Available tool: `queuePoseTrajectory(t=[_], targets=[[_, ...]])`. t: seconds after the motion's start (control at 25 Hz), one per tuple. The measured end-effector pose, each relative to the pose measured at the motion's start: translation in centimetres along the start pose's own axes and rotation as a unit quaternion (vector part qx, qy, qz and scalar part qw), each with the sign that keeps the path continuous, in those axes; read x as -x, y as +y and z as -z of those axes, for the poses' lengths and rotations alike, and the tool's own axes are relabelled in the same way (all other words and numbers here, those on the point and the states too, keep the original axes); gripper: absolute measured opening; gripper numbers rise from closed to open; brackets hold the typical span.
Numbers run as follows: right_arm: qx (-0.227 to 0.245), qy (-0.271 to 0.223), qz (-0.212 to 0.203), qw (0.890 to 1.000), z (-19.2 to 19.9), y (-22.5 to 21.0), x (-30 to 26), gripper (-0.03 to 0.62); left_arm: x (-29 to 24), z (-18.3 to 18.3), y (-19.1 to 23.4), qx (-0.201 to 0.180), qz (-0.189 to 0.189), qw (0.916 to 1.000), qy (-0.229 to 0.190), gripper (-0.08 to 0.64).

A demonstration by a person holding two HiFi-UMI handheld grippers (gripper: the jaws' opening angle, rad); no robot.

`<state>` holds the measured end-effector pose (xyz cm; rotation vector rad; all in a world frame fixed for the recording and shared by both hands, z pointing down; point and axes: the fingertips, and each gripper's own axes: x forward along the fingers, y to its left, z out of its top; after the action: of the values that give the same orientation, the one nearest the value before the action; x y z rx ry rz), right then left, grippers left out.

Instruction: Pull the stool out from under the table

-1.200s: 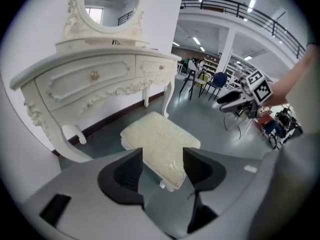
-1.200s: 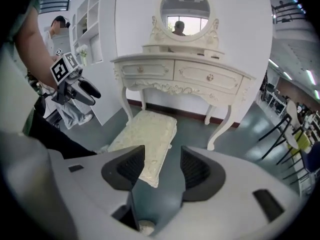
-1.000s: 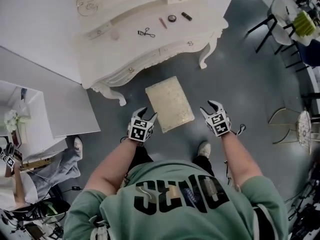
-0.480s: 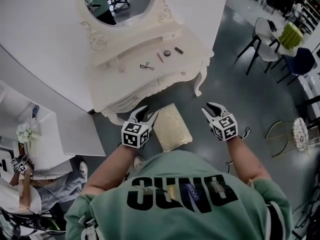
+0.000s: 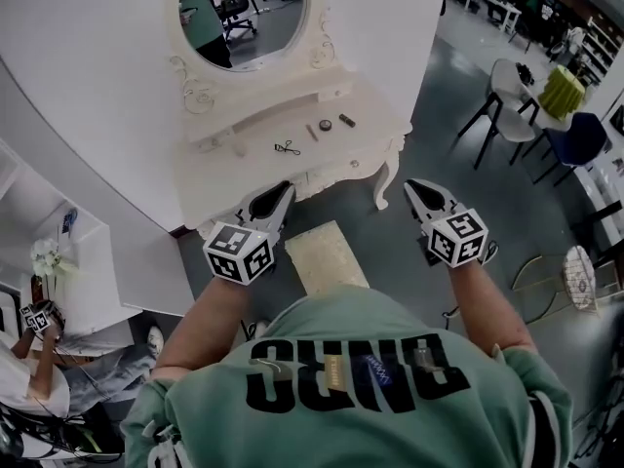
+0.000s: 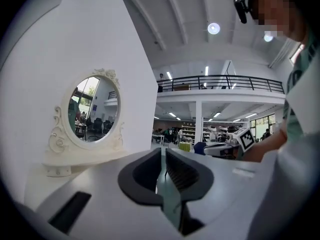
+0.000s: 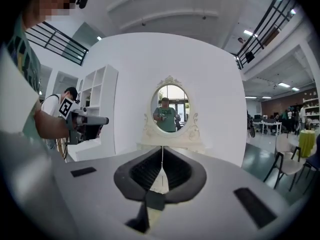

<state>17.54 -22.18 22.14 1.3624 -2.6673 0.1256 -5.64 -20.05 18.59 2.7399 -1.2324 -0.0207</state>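
Observation:
The cream cushioned stool (image 5: 327, 254) stands on the grey floor in front of the white dressing table (image 5: 292, 169), out from under it and just ahead of my body. Both grippers are raised level, well above the stool, and touch nothing. My left gripper (image 5: 271, 201) (image 6: 164, 156) has just been closing; a thin slit remains between its jaws, with nothing in it. My right gripper (image 5: 419, 193) (image 7: 161, 151) has also been closing and is shut, tips together and empty. It points at the oval mirror (image 7: 170, 108).
Scissors (image 5: 286, 148) and small items lie on the dressing table top. A white shelf unit (image 5: 68, 261) and a seated person (image 5: 39, 369) are at the left. Chairs (image 5: 507, 91) and a gold wire stool (image 5: 577, 276) stand at the right.
Both grippers have risen from beside the stool to table height and closed their jaws. The head view has tilted up, so the mirror now shows and the stool sits lower.

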Motion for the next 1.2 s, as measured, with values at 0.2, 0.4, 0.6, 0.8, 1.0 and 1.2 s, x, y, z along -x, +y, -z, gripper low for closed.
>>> queuePoseTrajectory(t=[0.2, 0.4, 0.6, 0.8, 1.0, 1.2], targets=[[-0.011, -0.024, -0.02, 0.999, -3.3, 1.2, 0.0, -0.005, 0.8, -3.0, -1.1, 0.004, 0.021, 0.9993, -0.03, 0.008], [0.001, -0.036, -0.03, 0.999, -4.2, 2.2, 0.3, -0.006, 1.0, -3.0, -1.6, -0.001, 0.027, 0.9993, -0.026, 0.008], [0.0, -0.032, -0.028, 0.999, -3.7, 2.2, 0.1, -0.006, 0.4, -1.9, -1.1, -0.003, 0.022, 0.9997, -0.012, 0.008], [-0.005, -0.027, -0.02, 0.999, -3.6, 1.6, 0.2, -0.006, 0.0, -1.6, -0.8, -0.001, 0.015, 0.9999, -0.007, 0.008], [-0.005, -0.023, -0.022, 0.999, -3.6, 1.4, -0.1, -0.006, -0.4, -1.4, -0.8, -0.001, 0.015, 0.9999, -0.003, 0.008], [-0.005, -0.021, -0.026, 0.999, -3.5, 1.5, -0.1, -0.006, -0.5, -1.5, -1.3, -0.005, 0.019, 0.9998, -0.003, 0.008]])
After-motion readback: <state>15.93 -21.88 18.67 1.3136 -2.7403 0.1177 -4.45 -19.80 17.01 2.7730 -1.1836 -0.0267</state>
